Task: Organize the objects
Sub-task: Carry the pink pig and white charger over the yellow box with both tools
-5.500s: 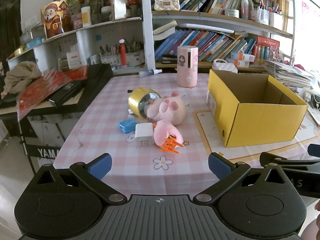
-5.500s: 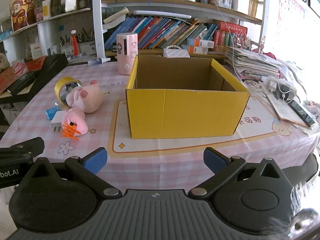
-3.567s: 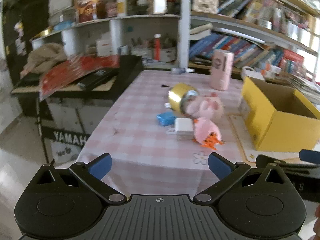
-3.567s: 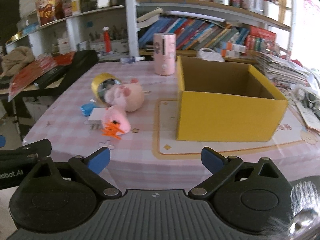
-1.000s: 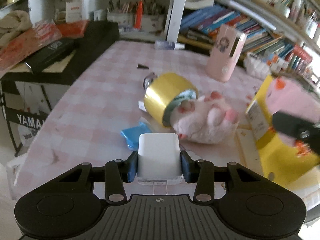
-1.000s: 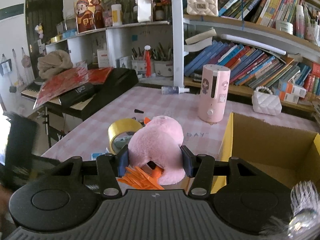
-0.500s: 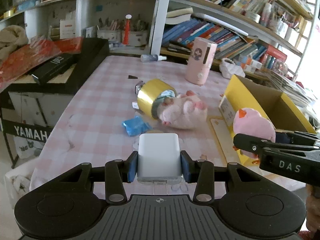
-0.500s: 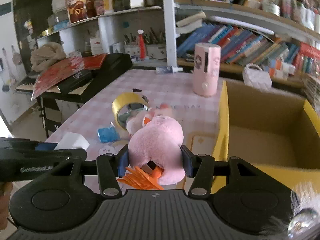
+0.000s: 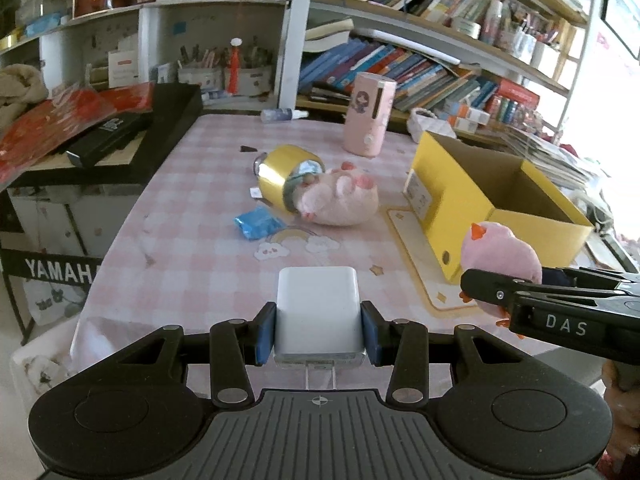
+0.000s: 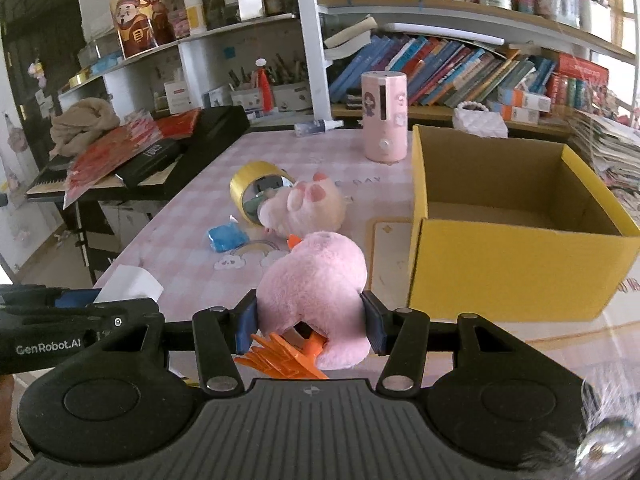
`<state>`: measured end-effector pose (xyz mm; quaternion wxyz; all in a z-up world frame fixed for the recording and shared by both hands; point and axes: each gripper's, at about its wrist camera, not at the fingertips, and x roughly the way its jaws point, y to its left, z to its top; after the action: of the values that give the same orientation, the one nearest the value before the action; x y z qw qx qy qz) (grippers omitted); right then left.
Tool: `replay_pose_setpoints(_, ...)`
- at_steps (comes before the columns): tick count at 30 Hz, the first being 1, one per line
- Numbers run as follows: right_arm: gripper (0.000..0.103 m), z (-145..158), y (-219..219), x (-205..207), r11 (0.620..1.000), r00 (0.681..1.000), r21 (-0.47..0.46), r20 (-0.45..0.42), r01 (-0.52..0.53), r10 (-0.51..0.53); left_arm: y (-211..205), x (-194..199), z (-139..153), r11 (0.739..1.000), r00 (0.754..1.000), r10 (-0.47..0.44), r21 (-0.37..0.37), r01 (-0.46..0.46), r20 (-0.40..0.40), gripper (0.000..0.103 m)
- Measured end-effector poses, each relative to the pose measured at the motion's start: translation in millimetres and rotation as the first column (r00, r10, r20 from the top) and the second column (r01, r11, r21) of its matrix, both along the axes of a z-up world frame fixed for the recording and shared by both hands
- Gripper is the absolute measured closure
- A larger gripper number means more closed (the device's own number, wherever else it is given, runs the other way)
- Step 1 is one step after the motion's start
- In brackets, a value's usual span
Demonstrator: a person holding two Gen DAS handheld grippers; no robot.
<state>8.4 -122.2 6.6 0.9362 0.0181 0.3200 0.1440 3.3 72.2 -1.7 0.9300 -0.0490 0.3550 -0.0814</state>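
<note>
My left gripper [image 9: 318, 334] is shut on a white charger block [image 9: 318, 312], held above the table's near edge. My right gripper [image 10: 310, 322] is shut on a pink plush chick with orange feet [image 10: 316, 280], held left of the open yellow cardboard box [image 10: 516, 264]. The chick [image 9: 500, 256] and the box [image 9: 472, 208] also show in the left wrist view. On the pink checked tablecloth lie a pink plush pig [image 9: 340, 198], a roll of gold tape [image 9: 280, 172] and a small blue packet [image 9: 258, 222].
A pink cylinder device [image 9: 370, 114] and a small spray bottle [image 9: 282, 114] stand at the table's far edge. A black keyboard with red packages [image 9: 104, 132] sits to the left. Bookshelves [image 10: 460, 68] fill the back. Papers [image 10: 604, 148] are piled at the right.
Both grippers have pulled back and risen slightly with their loads. The right gripper has shifted so the box opening shows more to its right.
</note>
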Motion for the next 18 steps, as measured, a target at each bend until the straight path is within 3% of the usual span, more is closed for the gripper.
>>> replay_pose_setpoints(10,0.053,2,-11,-34,0.999,0.999,0.012,0.010,0.044,-0.044,-11,-23,3,0.999,0.999,-0.049,0.001,0.049,0.019,0.062)
replay_pose_setpoints(18,0.053,-5,-31,-63,0.992,0.992,0.022,-0.010,0.125,-0.125,-34,-33,-2,0.988,0.988,-0.152,0.007,0.152,0.010,0.062)
